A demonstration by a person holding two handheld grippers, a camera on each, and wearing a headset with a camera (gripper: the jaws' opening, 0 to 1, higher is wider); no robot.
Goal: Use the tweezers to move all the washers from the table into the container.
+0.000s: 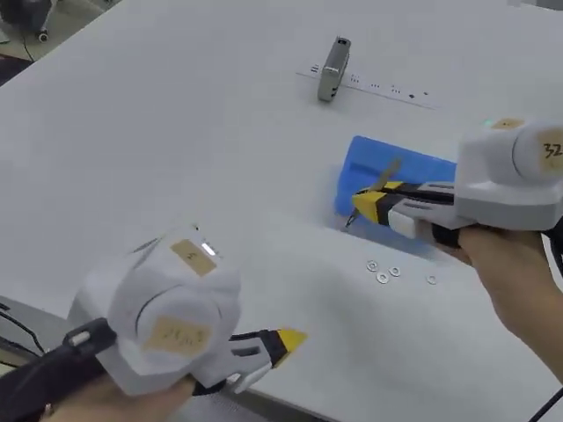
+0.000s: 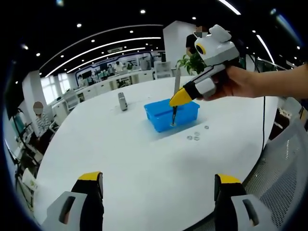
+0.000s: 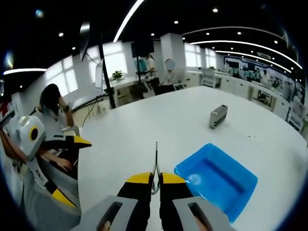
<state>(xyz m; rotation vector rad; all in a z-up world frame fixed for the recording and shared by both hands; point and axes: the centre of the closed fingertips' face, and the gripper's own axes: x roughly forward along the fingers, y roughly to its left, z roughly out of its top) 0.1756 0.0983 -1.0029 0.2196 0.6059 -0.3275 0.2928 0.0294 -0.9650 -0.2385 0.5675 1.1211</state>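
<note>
Left gripper, nearest, at 7 o'clock in the head view: jaws spread wide, nothing between them, hanging over the near edge of the table.

Washers: 4 lie loose on the table at about 4 o'clock, 3 bunched together and 1 off to the side, just short of the box.

Right gripper, at 3 o'clock: jaws pinched narrow on the tweezers, which point down. Their tips sit at the near wall of the box. Too small to tell whether they carry a washer.

Box: blue, open-topped, just beyond the washers. The inside is blurred, so I cannot count what is in it.

Grey device: farthest, at 12 o'clock, well apart from the work.

Progress, as a judgement: at least 4 washers are left to move, so the job is unfinished, and the share already done cannot be read.
</note>
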